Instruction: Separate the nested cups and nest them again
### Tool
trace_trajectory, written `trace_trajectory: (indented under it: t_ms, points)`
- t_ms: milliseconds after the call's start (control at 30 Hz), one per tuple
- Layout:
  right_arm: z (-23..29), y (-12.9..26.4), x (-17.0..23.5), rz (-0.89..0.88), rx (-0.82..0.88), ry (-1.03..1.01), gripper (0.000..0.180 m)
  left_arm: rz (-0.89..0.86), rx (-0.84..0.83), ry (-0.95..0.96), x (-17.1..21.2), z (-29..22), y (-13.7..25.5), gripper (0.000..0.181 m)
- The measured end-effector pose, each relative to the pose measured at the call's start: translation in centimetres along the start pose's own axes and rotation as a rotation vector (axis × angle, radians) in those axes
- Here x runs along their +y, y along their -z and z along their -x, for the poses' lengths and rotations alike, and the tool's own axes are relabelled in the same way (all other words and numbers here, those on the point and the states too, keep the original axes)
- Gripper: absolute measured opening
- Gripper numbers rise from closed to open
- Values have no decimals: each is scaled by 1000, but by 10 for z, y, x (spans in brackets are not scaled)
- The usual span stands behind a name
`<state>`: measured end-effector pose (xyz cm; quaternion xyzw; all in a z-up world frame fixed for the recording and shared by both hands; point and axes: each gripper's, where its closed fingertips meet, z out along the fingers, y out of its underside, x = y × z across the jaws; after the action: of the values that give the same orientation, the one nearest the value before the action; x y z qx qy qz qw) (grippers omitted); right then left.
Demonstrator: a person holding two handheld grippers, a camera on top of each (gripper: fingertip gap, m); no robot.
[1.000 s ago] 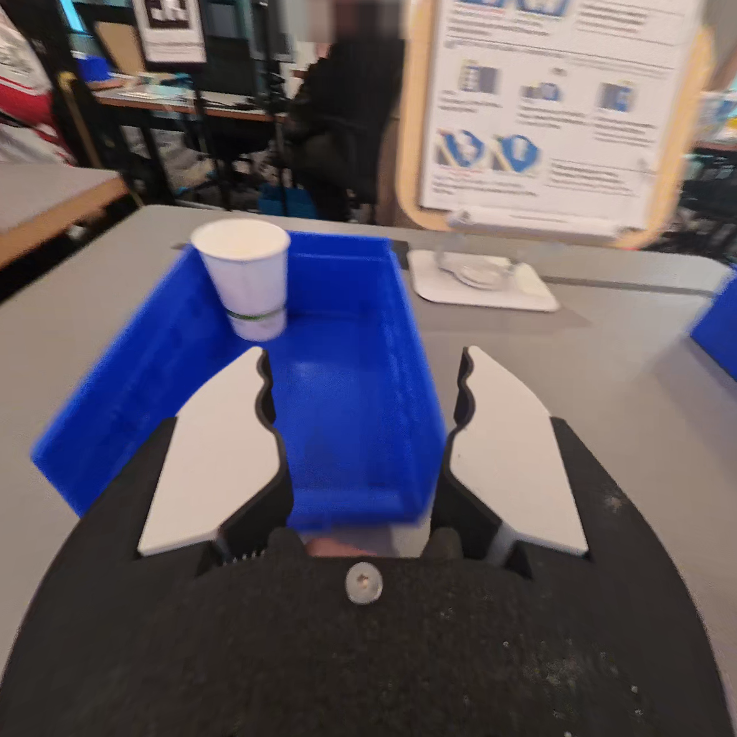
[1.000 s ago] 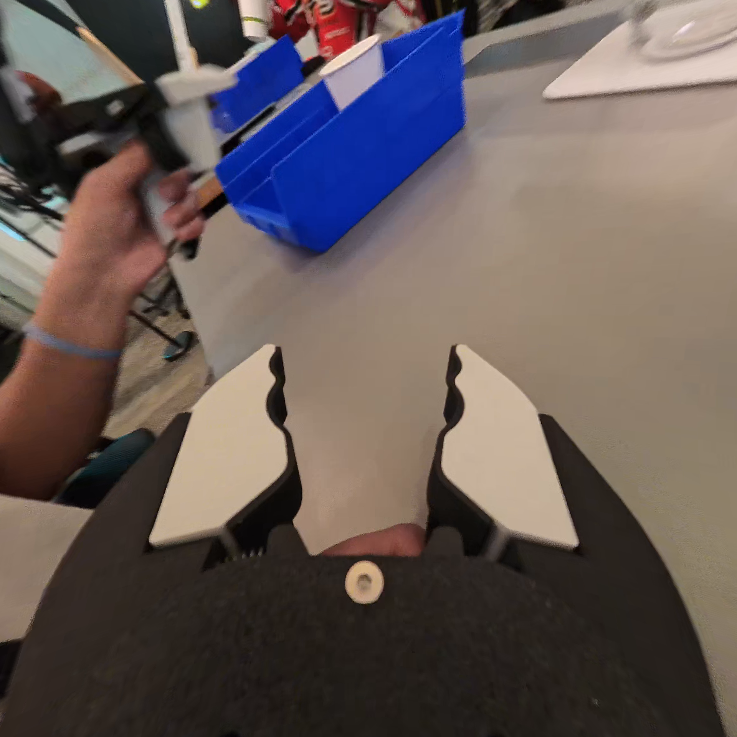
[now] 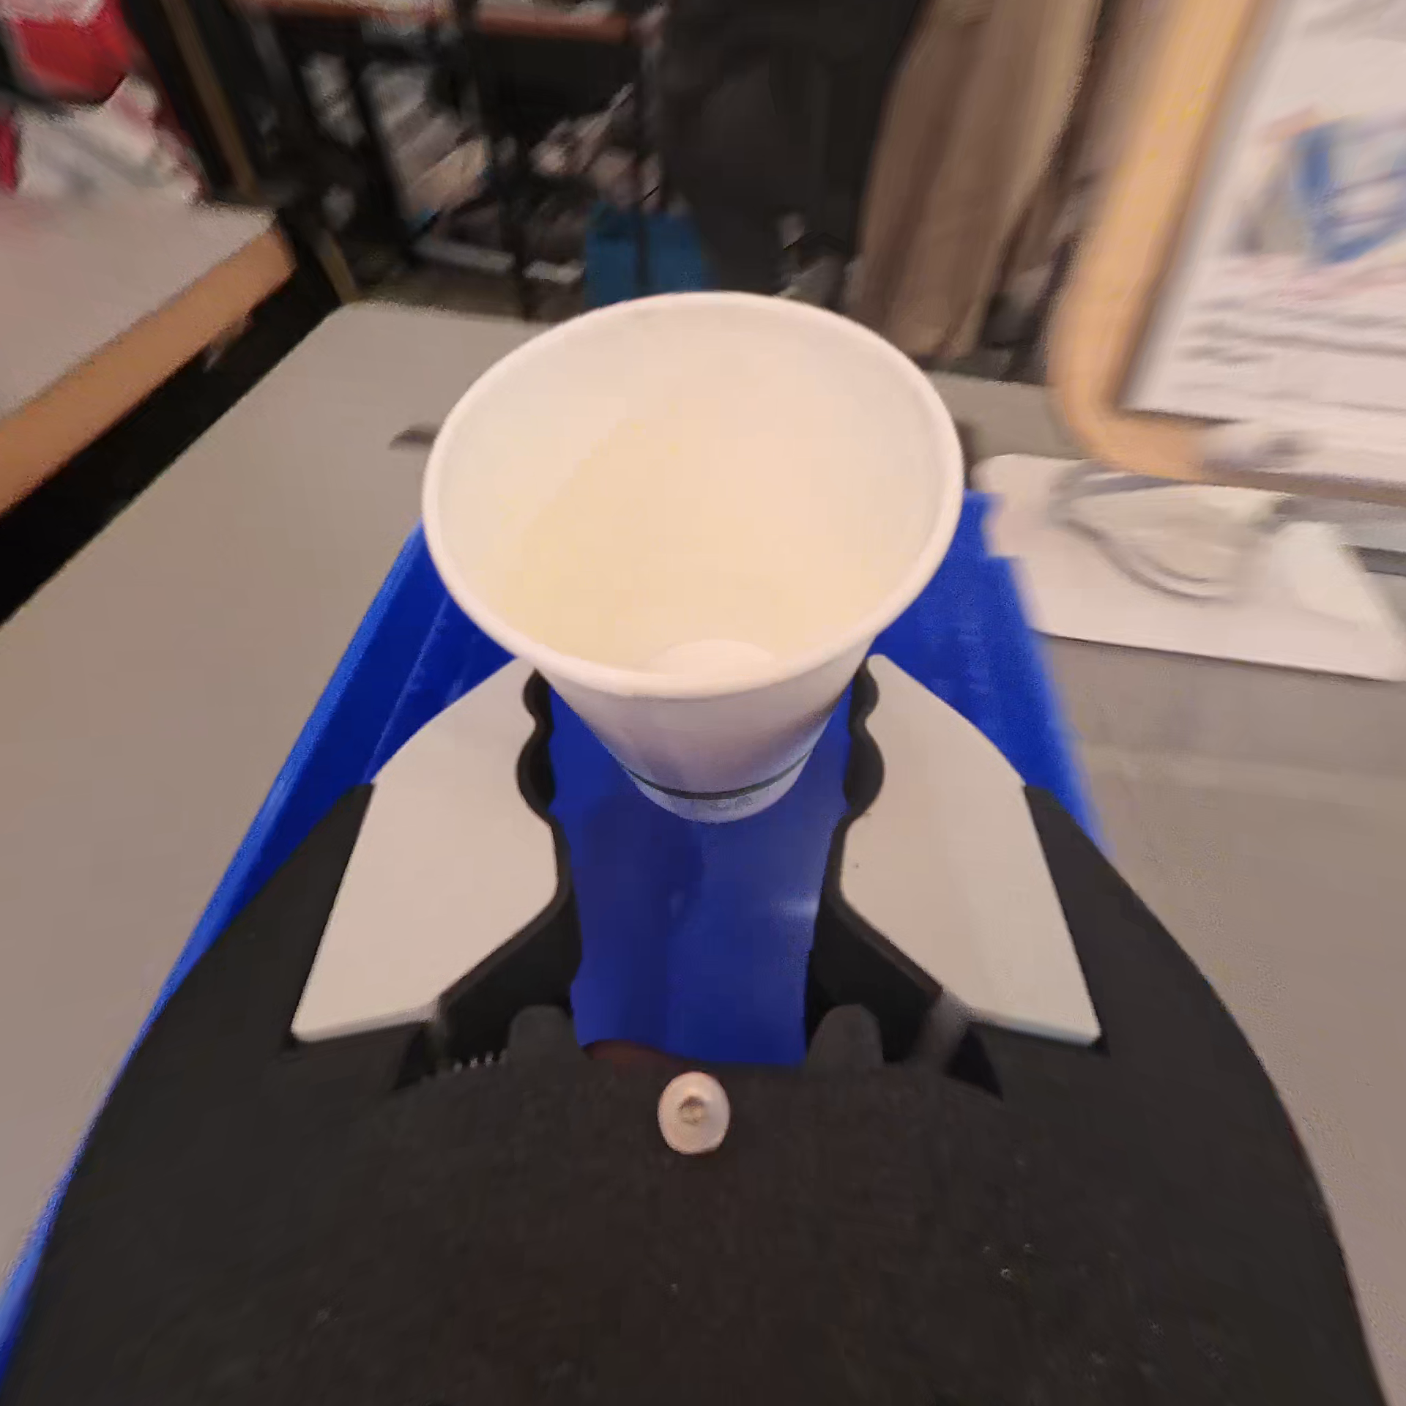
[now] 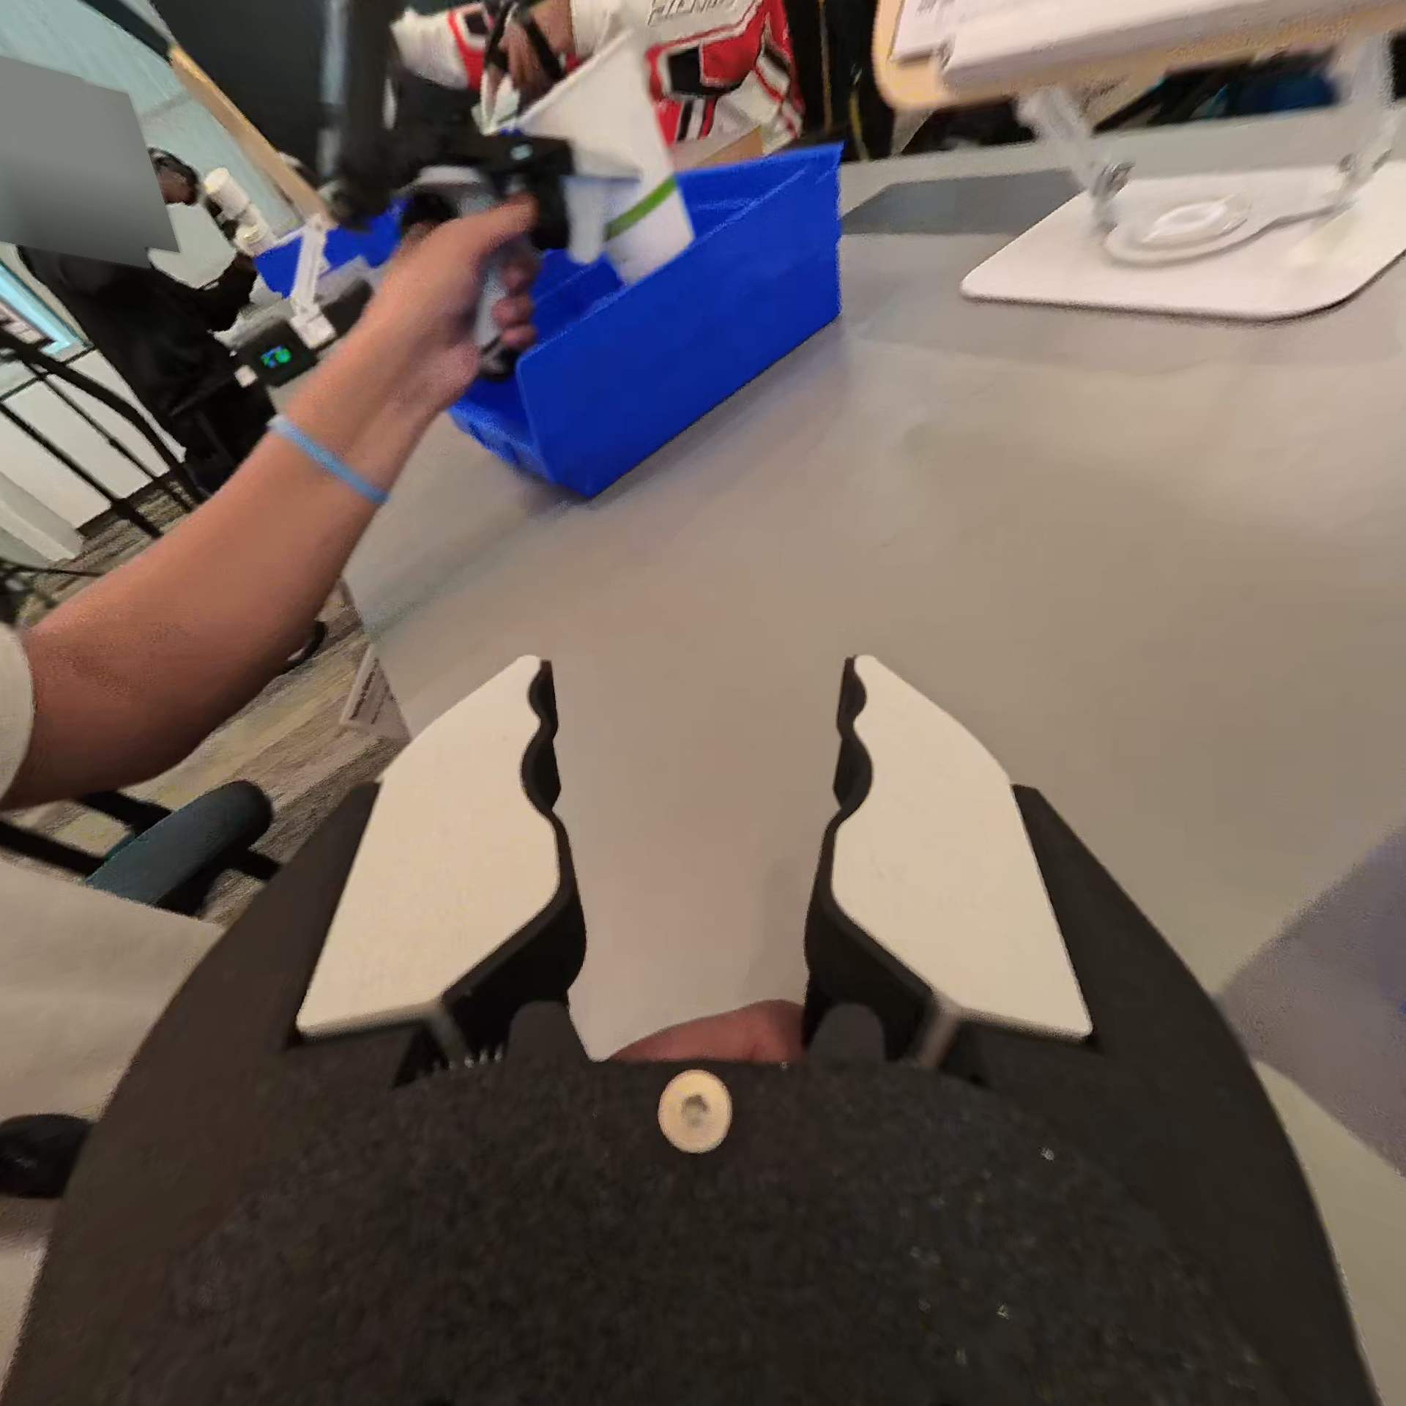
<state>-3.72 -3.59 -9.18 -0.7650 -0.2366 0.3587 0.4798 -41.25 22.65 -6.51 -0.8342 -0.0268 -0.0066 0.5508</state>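
Over the bin (image 3: 1012, 685), the left gripper (image 3: 700, 730) is reaching around the cups (image 3: 688, 532), fingers wide, not gripping. Right gripper (image 4: 696, 730) is waiting beside the bin, fingers wide, empty. Separating is not yet started.

The right gripper (image 4: 696, 685) hangs over bare grey table (image 4: 951, 532), its white fingers (image 4: 456, 837) spread apart with nothing between them. Farther off to the upper left, a hand (image 4: 441, 304) with a blue wristband (image 4: 327, 460) holds the left gripper (image 4: 590, 221) at a white paper cup (image 4: 631, 175) with a green band, which tilts above a blue bin (image 4: 685, 342). At upper right a white stand (image 4: 1187, 228) rests on the table, well apart from the bin.
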Motion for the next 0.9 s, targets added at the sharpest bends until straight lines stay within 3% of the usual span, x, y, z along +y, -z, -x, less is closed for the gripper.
trace_trajectory:
  t_ms: [167, 267, 400, 500, 667, 900]
  points:
    - [-24, 27, -49, -54, 17, 113, 70, -62, 462, -255, -25, -81, 106, 75]
    - [-16, 23, -78, -6, -84, 262, 77, -30, 861, -413, -9, -147, 171, 75]
    - [10, -5, -95, 125, -268, 497, 90, 27, 1162, -635, 28, -210, 215, 75]
    - [29, -31, -97, 215, -367, 567, 95, 79, 1262, -768, 53, -244, 226, 75]
    - [42, -57, -87, 291, -387, 667, 99, 145, 1337, -900, 79, -277, 230, 75]
    - [43, -57, -86, 241, -393, 644, 92, 136, 1325, -892, 91, -286, 227, 70]
